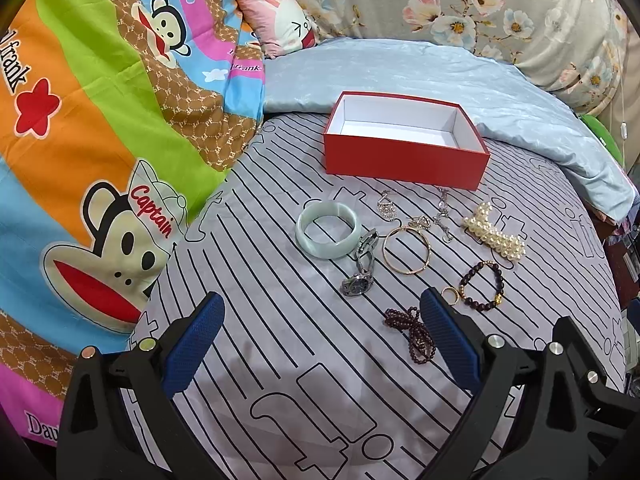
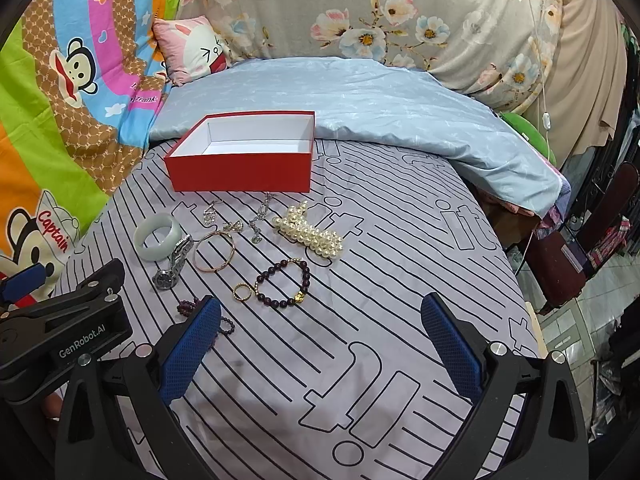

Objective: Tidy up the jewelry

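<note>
An empty red box (image 1: 404,160) (image 2: 240,172) with a white inside stands on the striped sheet. In front of it lie a jade bangle (image 1: 316,249) (image 2: 152,254), a silver watch (image 1: 360,276) (image 2: 170,272), a thin gold bangle (image 1: 427,254), a pearl bracelet (image 1: 494,236) (image 2: 310,234), a dark bead bracelet (image 1: 498,276) (image 2: 306,276), a gold ring (image 1: 451,295) (image 2: 236,292), a dark red bead strand (image 1: 416,332) (image 2: 226,326) and two silver pendants (image 1: 387,208) (image 1: 443,216). My left gripper (image 1: 322,300) hovers open before the watch. My right gripper (image 2: 320,302) is open and empty, near the bead bracelet.
A bright cartoon quilt (image 1: 100,140) rises on the left. A folded pale blue quilt (image 2: 360,96) lies behind the box, with floral bedding (image 2: 360,8) and a pink cushion (image 2: 192,48) beyond. The bed's right edge (image 2: 532,320) drops to a tiled floor with dark furniture.
</note>
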### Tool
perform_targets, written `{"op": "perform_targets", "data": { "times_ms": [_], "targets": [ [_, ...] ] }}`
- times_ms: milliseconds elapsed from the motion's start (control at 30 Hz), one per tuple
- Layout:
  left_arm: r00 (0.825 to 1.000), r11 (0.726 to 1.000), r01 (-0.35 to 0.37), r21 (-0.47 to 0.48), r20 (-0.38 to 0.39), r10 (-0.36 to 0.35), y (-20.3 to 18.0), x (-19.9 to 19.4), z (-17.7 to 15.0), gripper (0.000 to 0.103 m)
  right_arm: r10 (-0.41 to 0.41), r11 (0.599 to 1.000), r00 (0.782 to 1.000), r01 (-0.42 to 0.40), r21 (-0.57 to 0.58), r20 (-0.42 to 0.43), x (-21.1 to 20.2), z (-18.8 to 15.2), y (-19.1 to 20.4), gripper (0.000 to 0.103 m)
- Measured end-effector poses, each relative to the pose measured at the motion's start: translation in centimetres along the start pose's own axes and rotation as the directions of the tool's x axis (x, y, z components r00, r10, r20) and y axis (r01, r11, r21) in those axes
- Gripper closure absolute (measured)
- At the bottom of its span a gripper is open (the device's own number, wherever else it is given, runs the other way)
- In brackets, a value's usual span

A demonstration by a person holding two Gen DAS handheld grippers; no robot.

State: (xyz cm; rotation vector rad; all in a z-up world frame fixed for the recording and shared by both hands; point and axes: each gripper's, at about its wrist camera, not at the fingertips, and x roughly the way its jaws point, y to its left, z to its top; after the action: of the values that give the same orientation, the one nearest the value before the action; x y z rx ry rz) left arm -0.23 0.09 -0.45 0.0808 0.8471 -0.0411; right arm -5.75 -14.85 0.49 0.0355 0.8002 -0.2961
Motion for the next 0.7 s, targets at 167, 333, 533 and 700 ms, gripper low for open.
{"op": "perform_targets", "data": {
  "times_ms": [167, 333, 533, 700],
  "targets": [
    [1.0, 1.0, 0.003, -0.009, -0.004, -0.003, 0.33, 0.04, -0.15, 0.007, 0.0, 1.0, 1.0, 0.0, 0.0, 0.0, 0.15, -0.01, 0.09, 0.005],
    [1.0, 1.0, 0.003, -0.009, -0.008, -0.003, 0.33, 0.15, -0.22, 0.007, 0.0, 1.0, 1.0, 0.0, 0.0, -0.002, 0.14, -0.02, 0.07, 0.005],
    [1.0, 1.0, 0.002, -0.009, -0.008, -0.003, 0.3, 0.11, -0.18, 0.007, 0.0, 1.0, 1.0, 0.0, 0.001, -0.002, 0.13, -0.04, 0.0, 0.005],
    [1.0, 1.0, 0.002, -0.008, -0.008, -0.002, 0.32, 0.12, -0.25, 0.007, 0.002, 1.0, 1.0, -0.002, 0.002, -0.004, 0.23, -0.15, 0.06, 0.005]
  ]
}}
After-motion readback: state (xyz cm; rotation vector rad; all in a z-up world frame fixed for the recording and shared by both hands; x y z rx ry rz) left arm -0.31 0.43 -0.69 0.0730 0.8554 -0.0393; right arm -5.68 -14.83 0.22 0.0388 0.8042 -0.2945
